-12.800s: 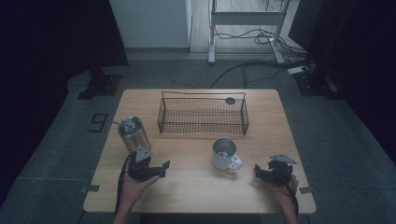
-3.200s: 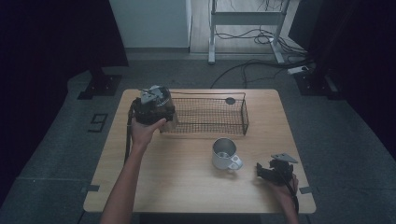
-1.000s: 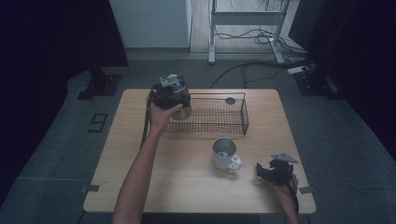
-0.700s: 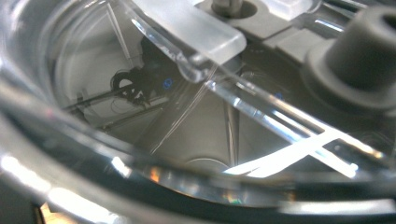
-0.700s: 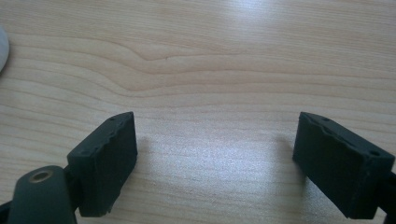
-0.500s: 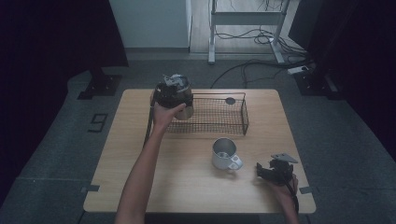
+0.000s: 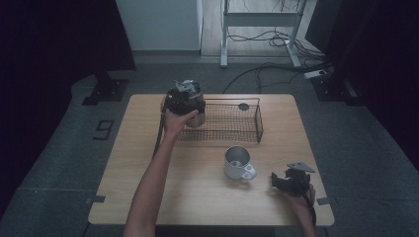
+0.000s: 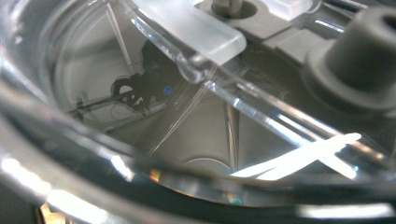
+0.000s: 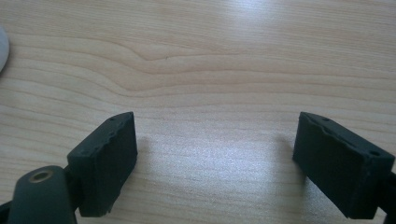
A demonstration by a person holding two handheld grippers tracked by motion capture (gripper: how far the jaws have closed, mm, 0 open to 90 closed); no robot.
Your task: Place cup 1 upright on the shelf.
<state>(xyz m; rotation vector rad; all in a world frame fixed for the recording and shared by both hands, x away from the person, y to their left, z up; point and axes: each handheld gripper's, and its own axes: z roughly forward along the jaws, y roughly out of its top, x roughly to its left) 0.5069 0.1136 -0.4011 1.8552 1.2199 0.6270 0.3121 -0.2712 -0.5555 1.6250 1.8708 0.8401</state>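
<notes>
The left claw (image 7: 185, 98) grips the bottle (image 7: 193, 103) over the basket's (image 7: 232, 123) left end. The right claw (image 9: 215, 158) rests open on the bench (image 7: 197, 182), near the cup (image 7: 236, 162).

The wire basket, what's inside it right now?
In the wire basket, a small dark round thing lies near the far right corner. The left hand-held gripper holds the steel bottle over the left end, hiding that part.

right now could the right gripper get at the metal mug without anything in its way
Probably yes. The right gripper rests on the table with jaws open, just right of the metal mug, and only bare wood lies between them; the mug's handle faces it.
</notes>
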